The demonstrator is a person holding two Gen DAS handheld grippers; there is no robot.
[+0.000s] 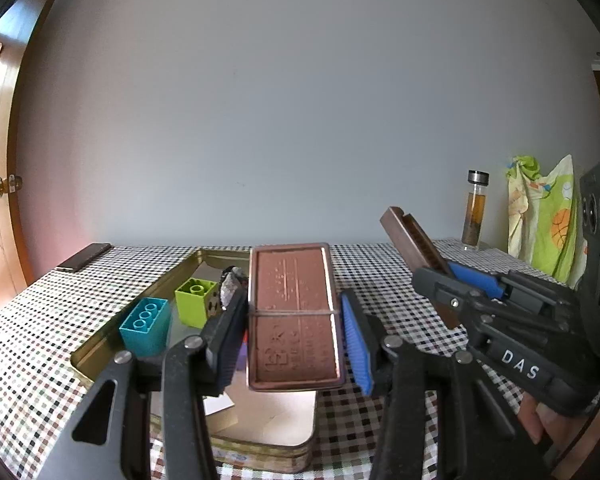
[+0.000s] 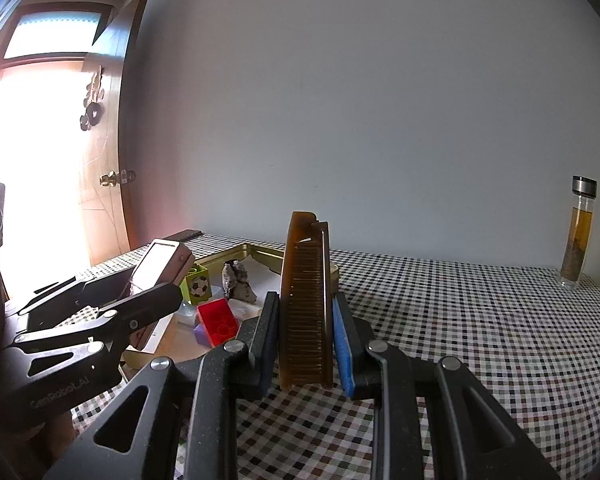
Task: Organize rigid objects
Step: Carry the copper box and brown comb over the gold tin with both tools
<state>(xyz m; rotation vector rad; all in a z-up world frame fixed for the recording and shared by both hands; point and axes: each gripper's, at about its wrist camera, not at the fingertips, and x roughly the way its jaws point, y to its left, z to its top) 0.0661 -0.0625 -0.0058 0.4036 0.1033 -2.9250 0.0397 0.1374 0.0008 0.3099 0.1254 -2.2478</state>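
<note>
Jaws of the left gripper [image 1: 296, 320] pinch a brown flat case [image 1: 294, 316] above the open tin [image 1: 140, 300]. Right gripper [image 2: 306, 334] clamps a brown comb [image 2: 306, 304], likely bound there too.

A table covered in checked cloth [image 1: 380, 276] is carrying an open gold tin [image 1: 172, 276] at centre, a dark phone [image 1: 85, 257] upper left, a glass bottle [image 1: 475, 210] and a bright patterned bag [image 1: 540, 216] at right.
</note>
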